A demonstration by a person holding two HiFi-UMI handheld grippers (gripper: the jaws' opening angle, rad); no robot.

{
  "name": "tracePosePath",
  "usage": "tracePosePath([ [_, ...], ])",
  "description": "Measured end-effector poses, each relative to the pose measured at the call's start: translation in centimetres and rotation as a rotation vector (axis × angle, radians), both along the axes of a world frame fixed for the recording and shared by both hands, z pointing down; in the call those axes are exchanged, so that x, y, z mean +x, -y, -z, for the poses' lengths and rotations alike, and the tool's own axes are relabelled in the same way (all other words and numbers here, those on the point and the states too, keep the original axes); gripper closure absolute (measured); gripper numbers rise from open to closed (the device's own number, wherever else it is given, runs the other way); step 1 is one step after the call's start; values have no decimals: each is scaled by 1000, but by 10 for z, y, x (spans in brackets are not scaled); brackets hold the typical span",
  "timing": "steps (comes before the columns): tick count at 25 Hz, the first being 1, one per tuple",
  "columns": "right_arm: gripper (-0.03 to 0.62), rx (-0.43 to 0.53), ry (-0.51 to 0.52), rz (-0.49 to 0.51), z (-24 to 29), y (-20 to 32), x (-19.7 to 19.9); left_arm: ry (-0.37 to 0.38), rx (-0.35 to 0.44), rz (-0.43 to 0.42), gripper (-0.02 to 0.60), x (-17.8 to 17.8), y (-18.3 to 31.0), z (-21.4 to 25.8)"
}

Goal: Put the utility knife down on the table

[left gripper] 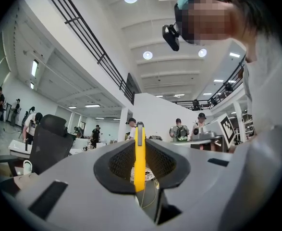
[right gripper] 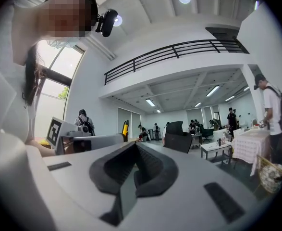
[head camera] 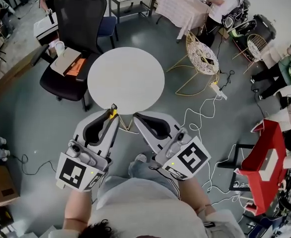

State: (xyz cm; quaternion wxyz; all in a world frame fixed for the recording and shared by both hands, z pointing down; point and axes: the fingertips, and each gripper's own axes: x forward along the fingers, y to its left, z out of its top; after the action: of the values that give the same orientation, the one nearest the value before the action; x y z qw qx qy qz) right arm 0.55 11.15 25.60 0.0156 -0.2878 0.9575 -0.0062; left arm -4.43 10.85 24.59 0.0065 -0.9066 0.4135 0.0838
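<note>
Left tongs point(left gripper: 140, 139) clamp slim yellow utility knife point(left gripper: 139, 162), right tongs point(right gripper: 133, 152) together, round table point(head camera: 126, 78)

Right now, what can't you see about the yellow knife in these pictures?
- Head view: most of the utility knife hides between the left gripper's jaws; only its yellow end shows.
- Left gripper view: the utility knife is edge-on, so whether its blade is out cannot be told.
- Both gripper views: the round table does not show.

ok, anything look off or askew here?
Nothing stands out. The yellow utility knife sits straight, edge-on, clamped in the left gripper, its tip past the jaw ends. The right gripper is shut and empty. The round white table shows no spill or damage.
</note>
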Motion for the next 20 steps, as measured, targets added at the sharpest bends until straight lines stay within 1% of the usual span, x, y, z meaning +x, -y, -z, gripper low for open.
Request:
tracePosePath([
  [5,586,1,-1,26,-3,28,27,-2,2,32,514,26,28,-1],
  [11,586,-24,18,36,-12,53,47,1,-17,55,514,43,52,-7],
  [16,586,-54,31,27,-22,72,46,10,-48,52,514,42,70,-17],
  [20,586,-68,25,6,-28,93,44,13,-65,35,514,40,92,-26],
])
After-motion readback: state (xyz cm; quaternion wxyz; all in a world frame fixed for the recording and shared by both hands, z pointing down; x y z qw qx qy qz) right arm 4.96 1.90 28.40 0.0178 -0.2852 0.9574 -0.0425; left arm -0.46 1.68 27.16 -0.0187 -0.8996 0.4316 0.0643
